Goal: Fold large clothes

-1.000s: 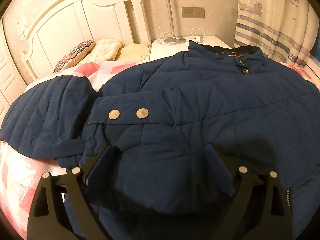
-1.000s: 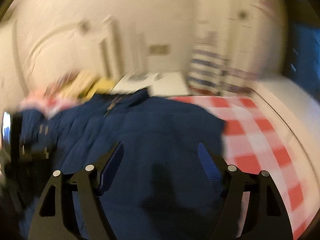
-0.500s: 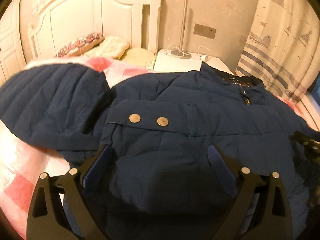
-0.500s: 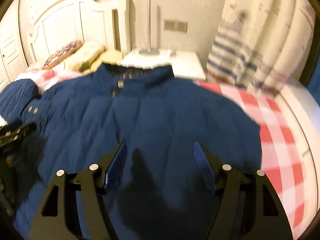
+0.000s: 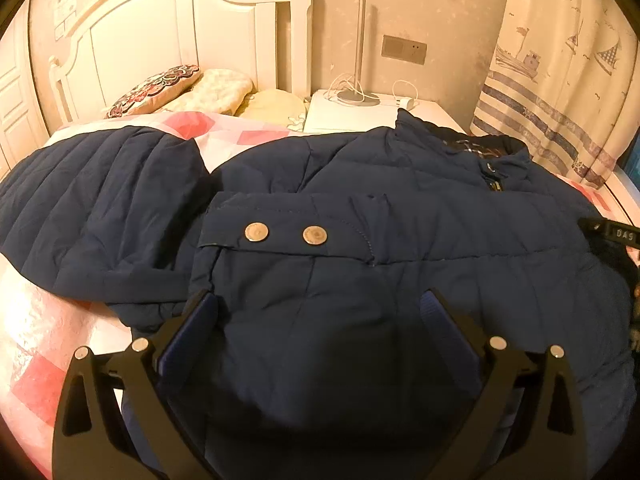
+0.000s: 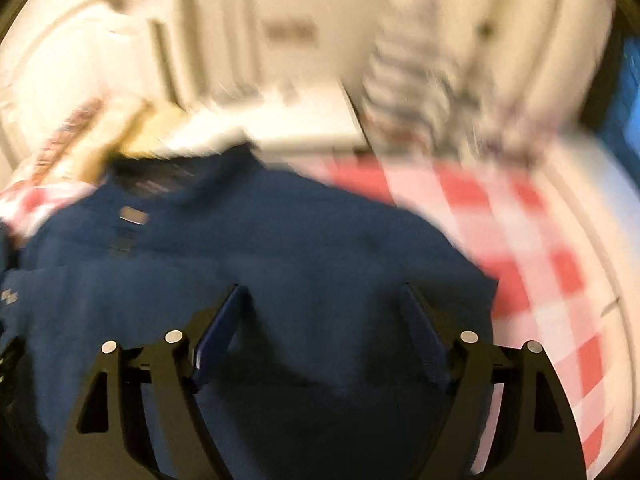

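Note:
A large navy quilted jacket [image 5: 400,216] lies spread on the bed, collar toward the nightstand. One sleeve is folded across its front, its cuff showing two metal snaps [image 5: 280,234]. The other sleeve [image 5: 92,204] lies out to the left. My left gripper [image 5: 320,304] is open and empty, just above the jacket near the folded cuff. In the blurred right wrist view the jacket [image 6: 280,240] fills the lower left, and my right gripper [image 6: 322,296] is open and empty above its right part.
The bed has a pink and red checked cover [image 6: 540,280]. Pillows [image 5: 180,88] lie by the white headboard [image 5: 168,32]. A white nightstand [image 5: 352,114] with a lamp pole and cables stands behind the collar. A striped curtain [image 5: 560,80] hangs at the right.
The left gripper has shifted so the cuff snaps sit nearer the view's centre. The right gripper keeps swinging over the jacket's right side; its view is blurred again. Both stay open.

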Tool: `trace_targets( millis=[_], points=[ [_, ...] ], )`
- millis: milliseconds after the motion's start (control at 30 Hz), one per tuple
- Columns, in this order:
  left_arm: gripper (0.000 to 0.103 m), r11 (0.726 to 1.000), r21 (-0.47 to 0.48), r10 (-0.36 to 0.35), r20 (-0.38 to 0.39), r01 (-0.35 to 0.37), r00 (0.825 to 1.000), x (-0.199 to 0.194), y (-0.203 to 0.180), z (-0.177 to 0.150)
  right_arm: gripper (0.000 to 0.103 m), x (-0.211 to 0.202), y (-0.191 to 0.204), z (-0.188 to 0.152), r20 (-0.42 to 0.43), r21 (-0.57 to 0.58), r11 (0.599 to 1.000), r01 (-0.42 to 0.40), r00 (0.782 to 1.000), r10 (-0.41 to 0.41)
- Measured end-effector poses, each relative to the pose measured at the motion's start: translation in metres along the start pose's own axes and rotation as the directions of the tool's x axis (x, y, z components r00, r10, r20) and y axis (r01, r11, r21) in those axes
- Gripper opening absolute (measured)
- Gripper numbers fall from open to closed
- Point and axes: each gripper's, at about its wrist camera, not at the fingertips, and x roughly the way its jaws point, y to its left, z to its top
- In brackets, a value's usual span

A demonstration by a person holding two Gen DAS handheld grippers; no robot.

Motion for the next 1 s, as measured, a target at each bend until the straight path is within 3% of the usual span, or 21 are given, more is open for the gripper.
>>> trace_targets(
  millis=[67, 133, 200, 267, 367, 433, 500, 567, 600, 733, 800, 833, 900, 933, 1000],
  points=[
    [0.1, 1.0, 0.001, 0.002, -0.002, -0.002, 1.0, 0.0, 0.0, 0.0, 0.081, 0.002, -0.008, 0.0, -0.002, 0.024, 0.998, -0.056, 0.998, 0.056],
    [0.1, 1.0, -0.001, -0.001, -0.001, 0.001, 1.0, 0.0, 0.001, 0.0, 0.08, -0.006, -0.011, 0.0, -0.002, 0.031, 0.998, -0.06, 0.998, 0.06],
    [0.1, 1.0, 0.001, 0.002, -0.003, -0.002, 1.0, 0.001, 0.0, -0.001, 0.082, -0.03, -0.019, -0.008, 0.08, 0.082, 0.995, -0.061, 0.995, 0.054],
    [0.1, 1.0, 0.001, 0.003, -0.001, -0.003, 1.0, 0.001, 0.0, 0.0, 0.084, -0.041, -0.024, -0.019, 0.099, 0.103, 0.994, -0.042, 0.995, 0.031],
    [0.101, 1.0, 0.003, 0.003, -0.004, -0.003, 1.0, 0.001, 0.0, -0.001, 0.086, -0.027, -0.031, -0.045, 0.033, 0.06, 0.998, -0.008, 0.999, 0.006],
    [0.101, 1.0, 0.008, 0.008, -0.005, -0.008, 1.0, 0.001, -0.001, -0.001, 0.086, -0.031, -0.036, -0.046, 0.031, 0.076, 0.997, -0.015, 0.999, 0.013],
    [0.101, 1.0, 0.008, 0.007, -0.005, -0.007, 1.0, 0.0, -0.002, -0.001, 0.086, -0.048, -0.031, -0.045, 0.049, 0.093, 0.995, 0.04, 0.998, -0.044],
    [0.101, 1.0, 0.005, 0.002, -0.001, -0.002, 1.0, 0.0, -0.002, -0.001, 0.086, -0.075, -0.01, -0.049, 0.149, 0.085, 0.996, -0.002, 0.989, -0.011],
    [0.101, 1.0, 0.0, -0.004, 0.002, 0.004, 1.0, -0.001, -0.002, 0.0, 0.086, -0.083, 0.013, -0.053, 0.165, 0.027, 0.999, -0.042, 0.986, 0.037],
    [0.101, 0.999, -0.021, -0.04, 0.031, 0.04, 0.999, -0.008, 0.004, -0.001, 0.086, -0.074, 0.094, -0.075, 0.11, -0.204, 0.974, -0.102, 0.986, 0.126],
    [0.1, 0.995, -0.055, -0.081, 0.061, 0.085, 0.995, -0.017, 0.013, 0.0, 0.086, -0.054, 0.123, -0.088, 0.058, -0.271, 0.959, -0.087, 0.993, 0.106],
    [0.1, 0.988, -0.112, -0.1, 0.09, 0.11, 0.991, -0.025, 0.027, 0.002, 0.087, -0.044, 0.132, -0.093, 0.071, -0.296, 0.954, -0.041, 0.995, 0.064],
    [0.1, 0.972, -0.214, -0.074, 0.131, 0.101, 0.989, -0.037, 0.053, 0.006, 0.087, -0.044, 0.129, -0.093, 0.083, -0.283, 0.958, -0.049, 0.994, 0.075],
    [0.1, 0.946, -0.308, -0.057, 0.157, 0.103, 0.986, -0.046, 0.078, 0.008, 0.087, -0.043, 0.123, -0.092, 0.071, -0.259, 0.963, -0.074, 0.993, 0.096],
    [0.1, 0.868, -0.481, -0.037, 0.186, 0.124, 0.982, -0.055, 0.128, 0.009, 0.087, -0.041, 0.115, -0.09, 0.058, -0.228, 0.967, -0.115, 0.99, 0.132]
  ],
)
